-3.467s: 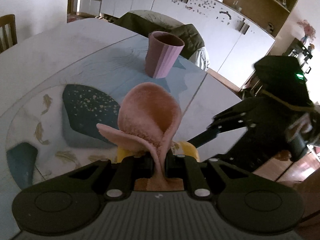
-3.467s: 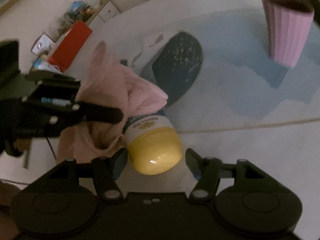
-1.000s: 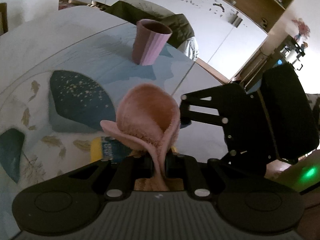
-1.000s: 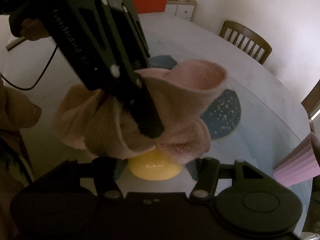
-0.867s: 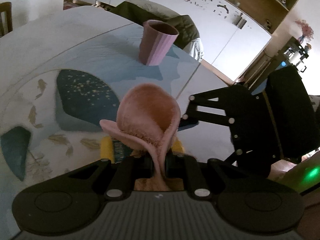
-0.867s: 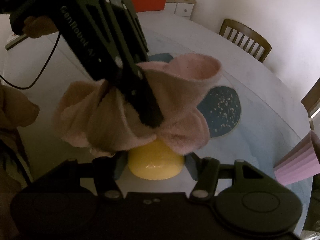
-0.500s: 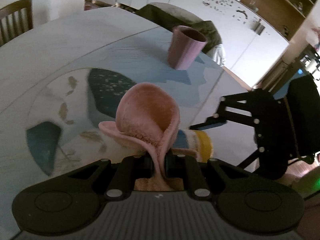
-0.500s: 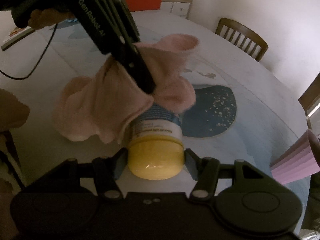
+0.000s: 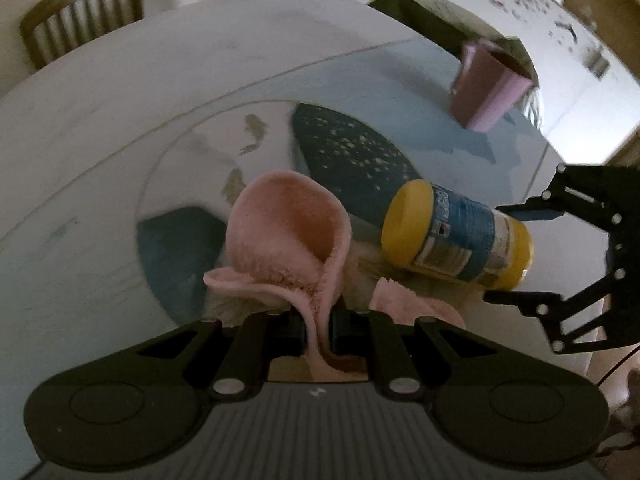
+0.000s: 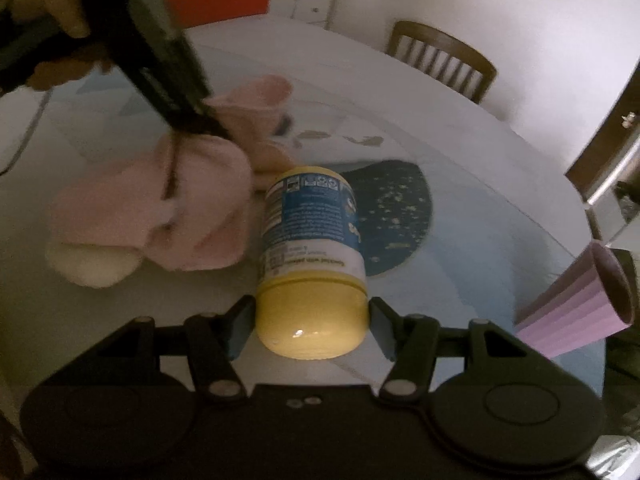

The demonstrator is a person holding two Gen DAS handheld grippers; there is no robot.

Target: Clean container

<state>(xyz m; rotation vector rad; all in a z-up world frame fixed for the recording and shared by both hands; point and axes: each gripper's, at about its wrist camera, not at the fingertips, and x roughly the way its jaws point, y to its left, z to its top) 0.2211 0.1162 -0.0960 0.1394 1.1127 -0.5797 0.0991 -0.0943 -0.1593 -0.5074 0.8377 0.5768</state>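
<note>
While sideways, yellow jar point(image 10: 311, 256), blue label

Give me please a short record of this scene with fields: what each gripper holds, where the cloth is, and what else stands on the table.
left gripper: jaws shut on cloth
right gripper: jaws shut on jar, gripped at its yellow bottom end
jar: lying on its side, yellow lid pointing away from the right gripper
cloth: beside the jar, bunched, lower folds on the table
cup: purple, on the table, apart from the jar
chair: at the far edge
</note>
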